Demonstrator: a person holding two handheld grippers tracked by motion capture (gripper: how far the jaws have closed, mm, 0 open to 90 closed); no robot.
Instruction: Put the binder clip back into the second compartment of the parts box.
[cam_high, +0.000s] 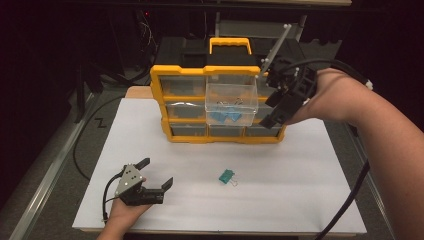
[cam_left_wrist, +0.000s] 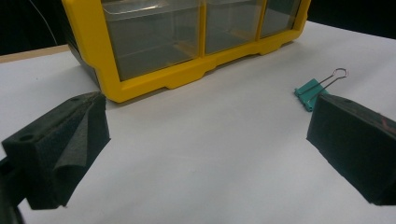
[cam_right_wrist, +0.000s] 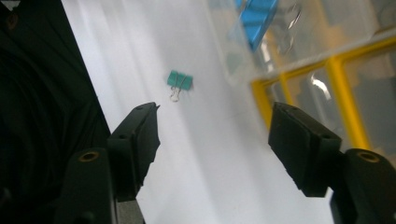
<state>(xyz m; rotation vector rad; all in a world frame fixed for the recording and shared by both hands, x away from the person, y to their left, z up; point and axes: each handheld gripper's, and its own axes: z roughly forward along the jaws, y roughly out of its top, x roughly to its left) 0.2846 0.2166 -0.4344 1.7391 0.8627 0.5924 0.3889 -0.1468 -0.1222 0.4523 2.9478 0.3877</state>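
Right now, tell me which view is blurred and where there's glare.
Right gripper view: motion-smeared, the green binder clip and the clear drawer soft. Left gripper view: sharp, with pale reflections on the organizer fronts. High view: evenly lit white mat, dark surroundings.

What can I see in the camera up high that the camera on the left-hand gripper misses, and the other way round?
High view alone: the pulled-out clear drawer with blue clips inside, the organizer's handle, the right gripper open beside that drawer, and the person's forearms.

Left gripper view alone: a close look along the left gripper, its two black jaws standing wide apart with nothing between them, and the clip's wire loop.

Both: the yellow organizer, the teal binder clip lying loose, and the white table sheet.
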